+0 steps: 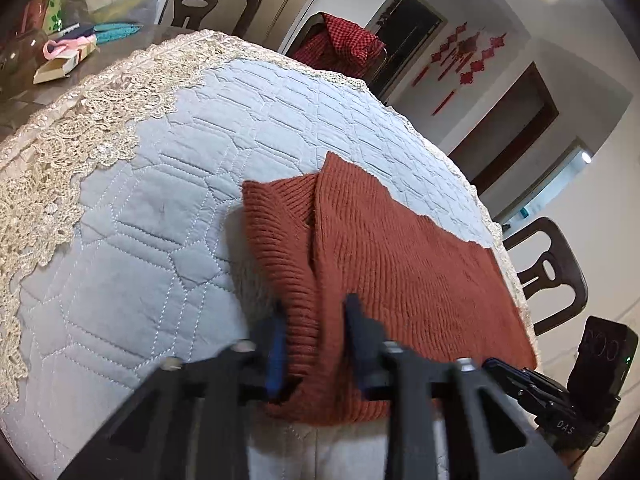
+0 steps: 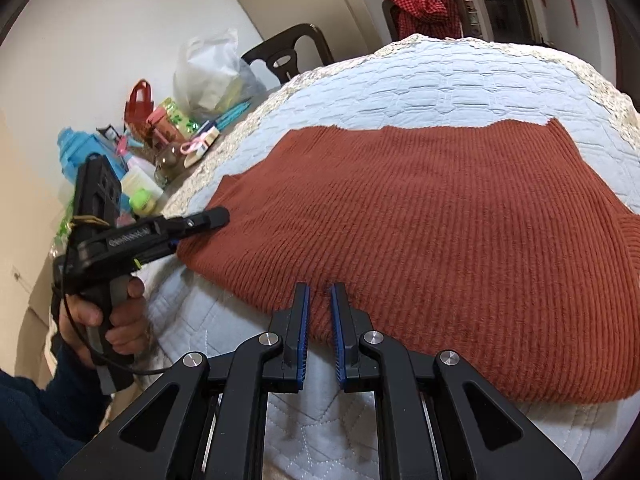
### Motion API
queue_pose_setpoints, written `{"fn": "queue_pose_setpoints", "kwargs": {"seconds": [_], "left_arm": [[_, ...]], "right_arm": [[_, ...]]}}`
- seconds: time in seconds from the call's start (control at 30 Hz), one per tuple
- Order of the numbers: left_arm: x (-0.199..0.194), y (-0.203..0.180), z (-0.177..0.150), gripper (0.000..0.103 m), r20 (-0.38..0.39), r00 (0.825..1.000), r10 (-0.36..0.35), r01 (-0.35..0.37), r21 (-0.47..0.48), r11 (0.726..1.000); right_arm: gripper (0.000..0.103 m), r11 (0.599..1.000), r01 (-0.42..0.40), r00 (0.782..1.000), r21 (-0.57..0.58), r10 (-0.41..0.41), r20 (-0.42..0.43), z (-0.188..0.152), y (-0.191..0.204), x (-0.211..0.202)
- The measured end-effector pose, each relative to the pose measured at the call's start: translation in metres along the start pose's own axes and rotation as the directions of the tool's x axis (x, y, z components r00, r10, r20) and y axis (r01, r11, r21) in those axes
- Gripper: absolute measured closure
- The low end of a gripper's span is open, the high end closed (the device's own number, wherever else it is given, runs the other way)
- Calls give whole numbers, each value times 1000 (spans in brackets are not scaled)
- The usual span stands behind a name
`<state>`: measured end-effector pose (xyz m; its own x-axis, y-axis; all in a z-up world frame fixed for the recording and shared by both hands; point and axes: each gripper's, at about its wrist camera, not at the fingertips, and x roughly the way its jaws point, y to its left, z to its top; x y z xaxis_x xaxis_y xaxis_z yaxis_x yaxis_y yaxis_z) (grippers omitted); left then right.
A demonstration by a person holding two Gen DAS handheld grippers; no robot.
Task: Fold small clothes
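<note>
Both grippers, left (image 1: 314, 312) and right (image 2: 319, 300), pinch the rust sweater's (image 2: 440, 220) near hem; its folds hide the sleeves.

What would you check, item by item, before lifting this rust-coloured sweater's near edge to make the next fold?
1. Left gripper on the sweater: ok, its fingers straddle the ribbed near edge and the knit sits between them.
2. Right gripper on the near edge: ok, fingers nearly shut with a pinch of knit between.
3. Both grips on the same edge, spaced apart: ok.
4. Sweater lying flat: not ok, one flap is already folded over at the left gripper's end.
5. Room on the quilted cover beyond the sweater: ok.
6. Table clutter clear of the sweater: ok, it sits off to the side.
</note>
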<state>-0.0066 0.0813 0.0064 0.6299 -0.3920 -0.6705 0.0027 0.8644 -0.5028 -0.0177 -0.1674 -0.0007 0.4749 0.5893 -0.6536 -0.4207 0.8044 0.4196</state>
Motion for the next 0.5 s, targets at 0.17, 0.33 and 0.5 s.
{"fn": "queue_pose_setpoints", "kwargs": {"seconds": [0.17,0.33,0.5], "left_arm": [[-14,-14,12,85,36,996,-81,80,19,997],[-33,-63,31,85,74,975,-210,201,110,973],[-21,-127,40,85,24,945,-325,314,207,927]], "right_arm": [[93,999,39,998,24,-40,57,5,-13,-18],[92,994,78,992,74,-84,89,4,-31,-33],[92,987,106,986,124,-121,116,-2,-47,-48]]}}
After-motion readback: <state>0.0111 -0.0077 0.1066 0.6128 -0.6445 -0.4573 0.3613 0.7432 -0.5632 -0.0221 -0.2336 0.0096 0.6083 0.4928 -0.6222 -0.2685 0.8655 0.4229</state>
